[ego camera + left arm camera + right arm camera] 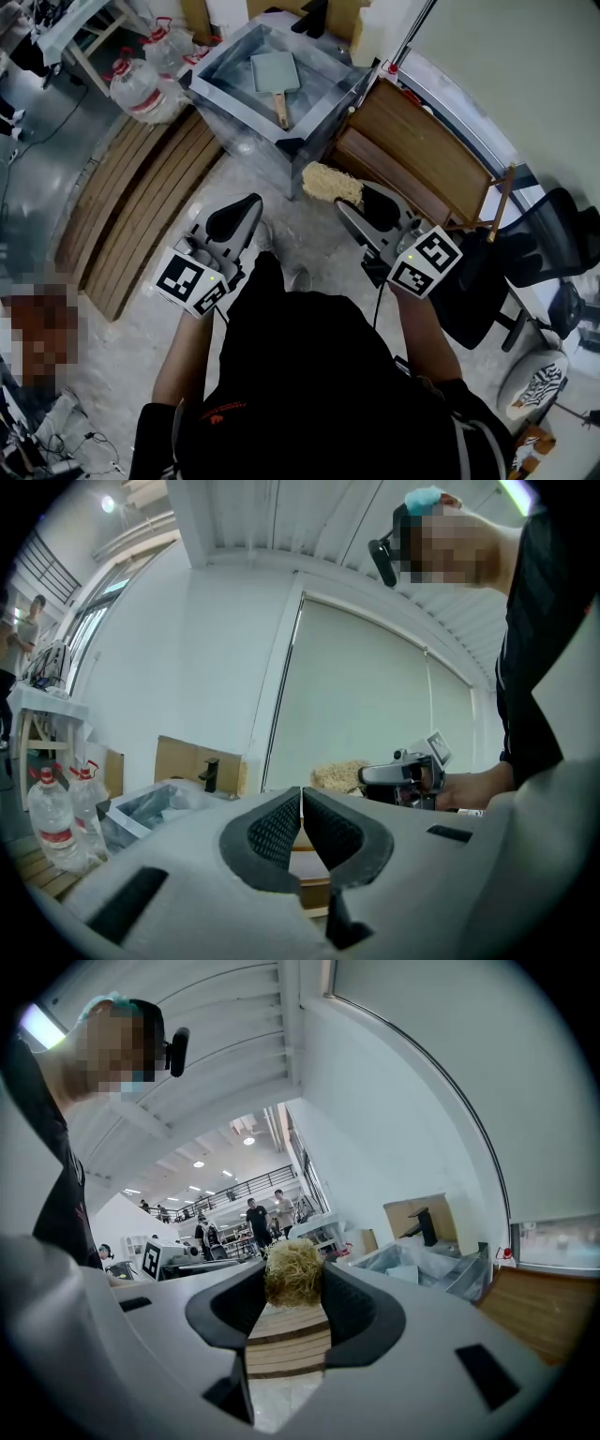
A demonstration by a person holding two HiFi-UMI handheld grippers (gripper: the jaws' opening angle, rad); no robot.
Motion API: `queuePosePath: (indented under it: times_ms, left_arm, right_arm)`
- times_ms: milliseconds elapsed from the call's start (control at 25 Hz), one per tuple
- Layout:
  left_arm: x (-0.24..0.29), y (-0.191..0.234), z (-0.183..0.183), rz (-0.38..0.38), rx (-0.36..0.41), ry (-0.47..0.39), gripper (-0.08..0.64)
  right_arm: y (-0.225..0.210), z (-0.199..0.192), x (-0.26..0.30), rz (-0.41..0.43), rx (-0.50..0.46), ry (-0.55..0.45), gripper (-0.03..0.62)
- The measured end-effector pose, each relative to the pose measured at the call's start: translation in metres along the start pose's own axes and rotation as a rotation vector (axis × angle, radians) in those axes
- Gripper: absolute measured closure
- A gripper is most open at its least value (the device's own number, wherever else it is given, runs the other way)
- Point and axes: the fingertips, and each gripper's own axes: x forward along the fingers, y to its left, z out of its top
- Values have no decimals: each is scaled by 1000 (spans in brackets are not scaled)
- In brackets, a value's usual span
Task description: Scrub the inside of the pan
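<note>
Noted two large clear water bottles (139, 82) with red caps, standing on the floor at upper left just beside a steel sink basin (225, 56). Found slatted wooden panels (131, 206) lying flat on the concrete floor below the bottles. Recorded a further slatted wooden frame (422, 155) to the right of the basin. Logged a black office chair (562, 225) at far right, with a zebra-patterned cushion (537, 382) lower down. Seen in the right gripper view: a cardboard box (443, 1211) with a black tap (422, 1227) before it, and several people (253, 1221) standing well back in the hall.
</note>
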Motion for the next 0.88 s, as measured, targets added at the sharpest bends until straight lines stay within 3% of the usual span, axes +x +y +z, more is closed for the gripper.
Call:
queuePosePath:
  times_ms: [360, 880]
  left_arm:
    - [38, 51, -7, -3, -27, -2, 536]
    - [99, 190, -2, -23, -60, 56, 535]
  right_arm:
    - [-47, 3, 40, -14, 0, 29, 413]
    - [-131, 22, 158, -56, 34, 71, 413]
